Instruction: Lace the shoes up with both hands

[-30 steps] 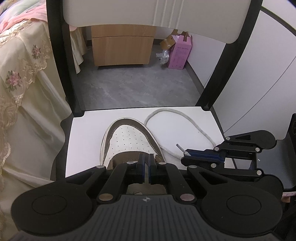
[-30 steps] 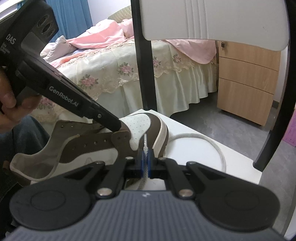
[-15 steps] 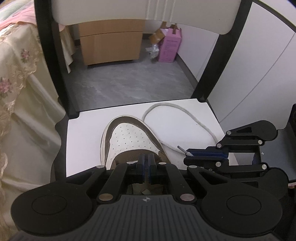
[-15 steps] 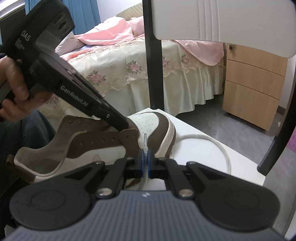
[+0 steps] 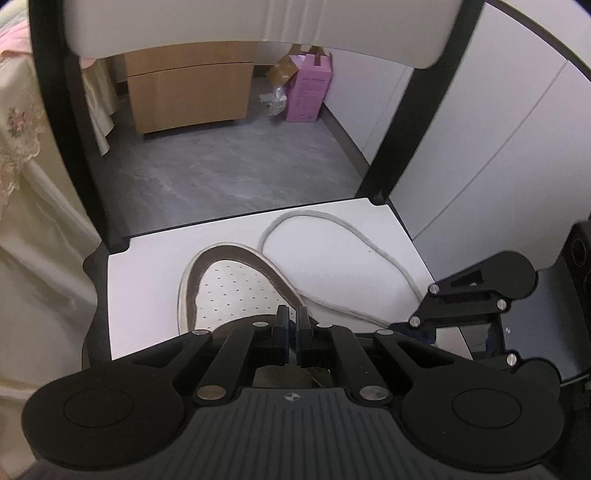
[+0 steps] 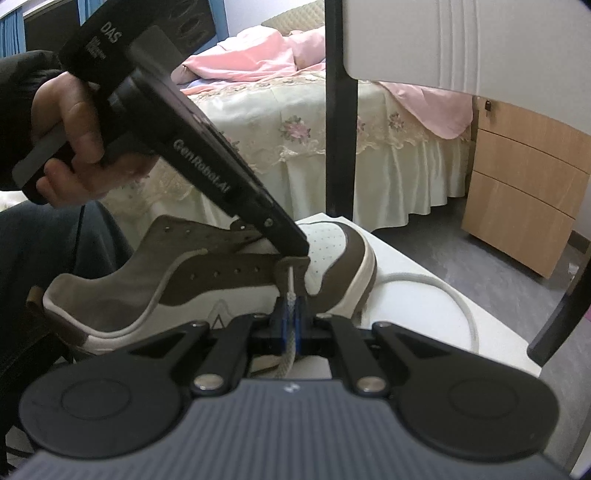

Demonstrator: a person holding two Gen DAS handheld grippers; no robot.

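Note:
A brown and white sneaker [image 6: 184, 295] lies on a white chair seat [image 5: 147, 288], its toe [image 5: 229, 288] pointing away from me. My left gripper [image 5: 291, 326] is shut on the brown eyelet flap [image 6: 291, 264] at the front of the lacing. It slants in from the upper left in the right wrist view, its tip [image 6: 295, 251] on the flap. My right gripper [image 6: 291, 314] is shut on the grey-white lace just behind its tip [image 6: 291, 282], which points up at the flap. The rest of the lace [image 5: 332, 225] loops over the seat beyond the toe.
The chair's white backrest [image 5: 258, 26] and black posts [image 6: 340, 129] frame the seat. A person's hand [image 6: 81, 147] holds the left gripper, with a leg [image 6: 44, 243] behind the heel. A bed [image 6: 295, 122], a wooden drawer unit [image 5: 188, 96] and a pink box [image 5: 310, 96] stand beyond.
Both grippers have rolled a little. The lace tip has come up from in front of the toe box to just under the eyelet flap. Both grips stay as they were.

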